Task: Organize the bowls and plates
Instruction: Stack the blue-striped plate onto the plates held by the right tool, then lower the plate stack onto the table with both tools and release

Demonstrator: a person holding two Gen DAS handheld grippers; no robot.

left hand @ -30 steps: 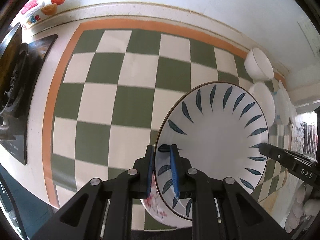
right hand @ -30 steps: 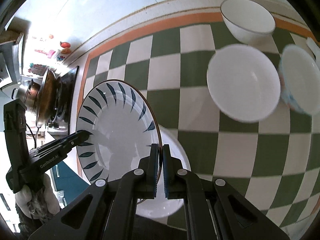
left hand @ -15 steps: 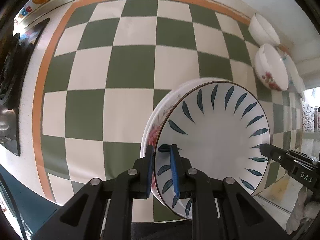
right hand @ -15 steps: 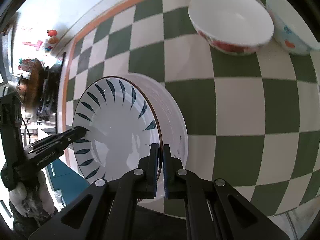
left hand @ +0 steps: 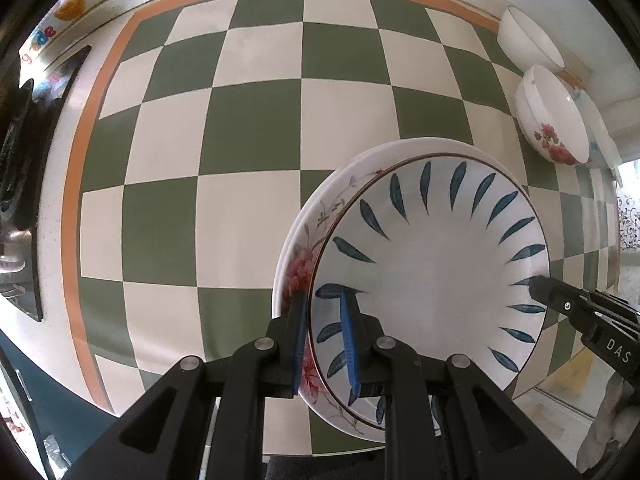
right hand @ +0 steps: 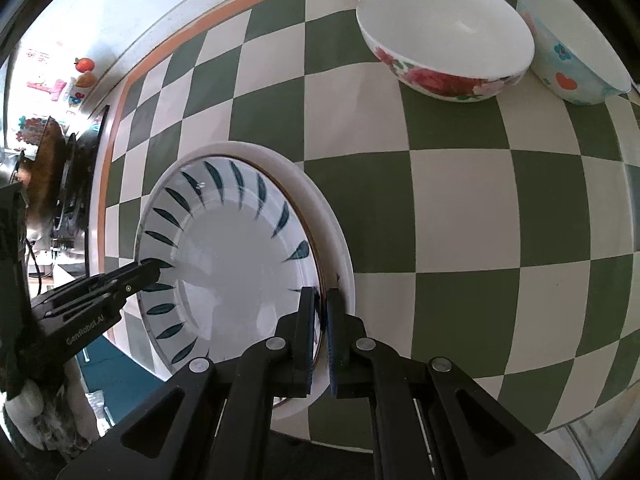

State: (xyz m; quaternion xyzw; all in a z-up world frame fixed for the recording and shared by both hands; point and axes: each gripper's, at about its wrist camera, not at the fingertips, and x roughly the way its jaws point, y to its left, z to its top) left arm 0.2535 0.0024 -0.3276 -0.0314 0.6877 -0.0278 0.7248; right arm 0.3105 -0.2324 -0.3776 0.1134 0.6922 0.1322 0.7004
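Note:
A white plate with blue leaf marks (left hand: 432,268) (right hand: 224,264) sits low over a larger white plate with pink flowers (left hand: 298,268) (right hand: 336,248) on the checked cloth. My left gripper (left hand: 324,344) is shut on the leaf plate's left rim, one pad inside and one outside. At the opposite rim my right gripper (right hand: 320,340) is shut on the same plate; its black fingers (left hand: 560,304) show in the left wrist view. Whether the leaf plate rests on the flowered one I cannot tell.
A flowered bowl (right hand: 444,32) (left hand: 554,120), a pale blue bowl with a heart (right hand: 576,40) and a plain white bowl (left hand: 528,40) stand at the far right. A stove with a pan (right hand: 60,168) lies to the left. The table's near edge (left hand: 320,450) runs just under the plates.
Both grippers came down with the leaf plate, from above the cloth to just over the flowered plate. The table and bowls now look closer.

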